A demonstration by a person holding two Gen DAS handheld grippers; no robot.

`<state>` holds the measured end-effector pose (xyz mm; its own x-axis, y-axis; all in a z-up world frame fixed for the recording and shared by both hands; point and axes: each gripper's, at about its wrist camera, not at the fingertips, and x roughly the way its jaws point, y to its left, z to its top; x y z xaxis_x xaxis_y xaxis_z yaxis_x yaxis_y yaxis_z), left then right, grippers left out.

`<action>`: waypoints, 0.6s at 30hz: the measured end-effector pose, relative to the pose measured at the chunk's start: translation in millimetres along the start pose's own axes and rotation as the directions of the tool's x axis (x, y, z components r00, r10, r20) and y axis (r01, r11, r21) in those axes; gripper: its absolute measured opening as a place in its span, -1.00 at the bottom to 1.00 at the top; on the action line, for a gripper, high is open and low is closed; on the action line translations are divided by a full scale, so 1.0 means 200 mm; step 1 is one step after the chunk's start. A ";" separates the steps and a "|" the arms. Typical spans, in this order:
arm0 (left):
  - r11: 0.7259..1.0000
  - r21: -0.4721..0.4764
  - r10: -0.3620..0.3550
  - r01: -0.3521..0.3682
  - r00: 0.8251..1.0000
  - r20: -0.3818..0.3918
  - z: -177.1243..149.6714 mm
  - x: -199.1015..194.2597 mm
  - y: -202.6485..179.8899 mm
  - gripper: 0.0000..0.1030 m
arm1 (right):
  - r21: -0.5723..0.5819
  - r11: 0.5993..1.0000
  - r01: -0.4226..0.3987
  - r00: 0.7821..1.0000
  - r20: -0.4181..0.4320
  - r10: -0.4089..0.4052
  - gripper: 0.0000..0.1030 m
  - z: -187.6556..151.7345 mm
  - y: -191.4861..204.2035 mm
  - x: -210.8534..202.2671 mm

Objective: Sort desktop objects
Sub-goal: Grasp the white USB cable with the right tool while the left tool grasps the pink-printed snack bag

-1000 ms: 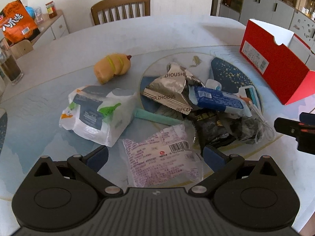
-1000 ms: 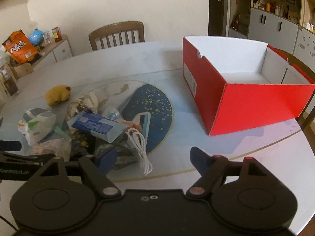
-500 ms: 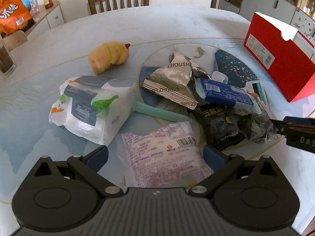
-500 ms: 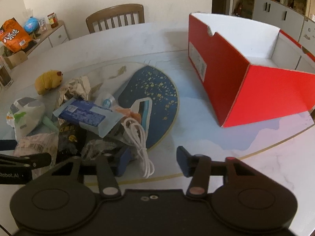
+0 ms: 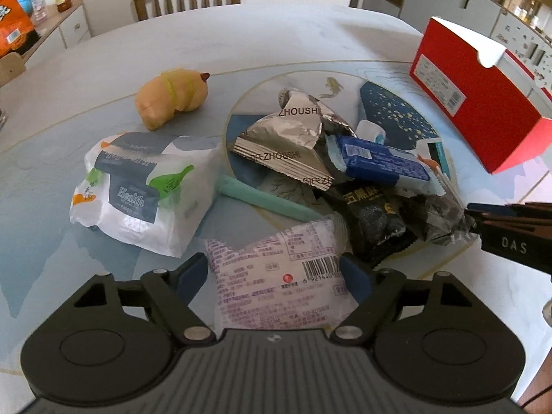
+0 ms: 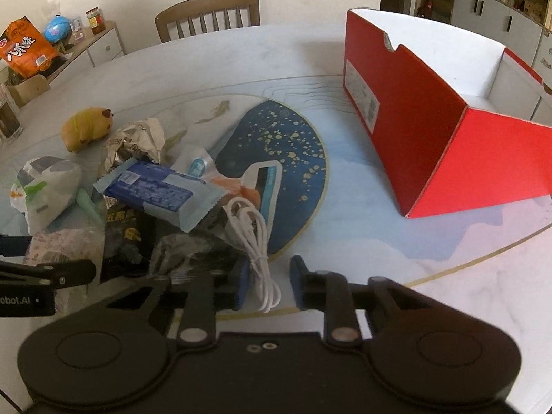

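We work at a round marble-look worktop (image 6: pixel 241 55) with a blue fish print; a wooden chair (image 6: pixel 207 13) stands at its far edge, grey cupboards (image 6: pixel 496 13) behind. Our left tongs (image 5: pixel 276 276) gape around the pink packet (image 5: pixel 279 276); the right tongs (image 6: pixel 269 283) are spread beside the white cable (image 6: pixel 255 234). The foil wrapper (image 5: pixel 286 141) reads "ZHOUSHI", the tissue pack (image 5: pixel 138 189) "Health". The red box (image 6: pixel 431 120) sits near the right edge.

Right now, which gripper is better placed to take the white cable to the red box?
Right. The right gripper already straddles the white cable, with the red box on its side; the left gripper brackets the purple packet.
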<state>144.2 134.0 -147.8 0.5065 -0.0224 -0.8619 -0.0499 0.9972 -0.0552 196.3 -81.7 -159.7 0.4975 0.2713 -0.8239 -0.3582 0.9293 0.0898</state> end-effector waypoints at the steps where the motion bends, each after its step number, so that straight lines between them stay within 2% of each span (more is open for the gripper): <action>1: 1.000 0.004 -0.007 0.007 1.000 -0.002 0.00 0.00 0.01 0.59 | -0.004 1.000 0.003 1.000 -0.001 -0.003 -0.57 0.00 0.01 0.00; 8: 0.998 0.023 -0.055 0.056 0.998 -0.009 0.00 -0.02 0.04 0.47 | -0.008 1.000 0.004 1.000 -0.015 -0.004 -0.79 0.01 0.03 0.00; 14: 0.996 0.037 -0.086 0.086 0.996 -0.005 0.03 -0.04 0.07 0.31 | 0.019 1.000 0.001 1.000 -0.024 -0.001 -0.79 0.01 0.03 -0.02; 18: 0.993 0.058 -0.105 0.105 0.994 0.012 0.05 -0.07 0.07 0.27 | 0.042 0.999 0.005 1.000 -0.013 -0.004 -0.80 0.01 0.02 -0.07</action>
<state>145.8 149.1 -131.4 0.5190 -0.1266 -0.8454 0.0536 0.9919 -0.1156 190.0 -82.0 -145.4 0.4889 0.2641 -0.8314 -0.3222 0.9403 0.1092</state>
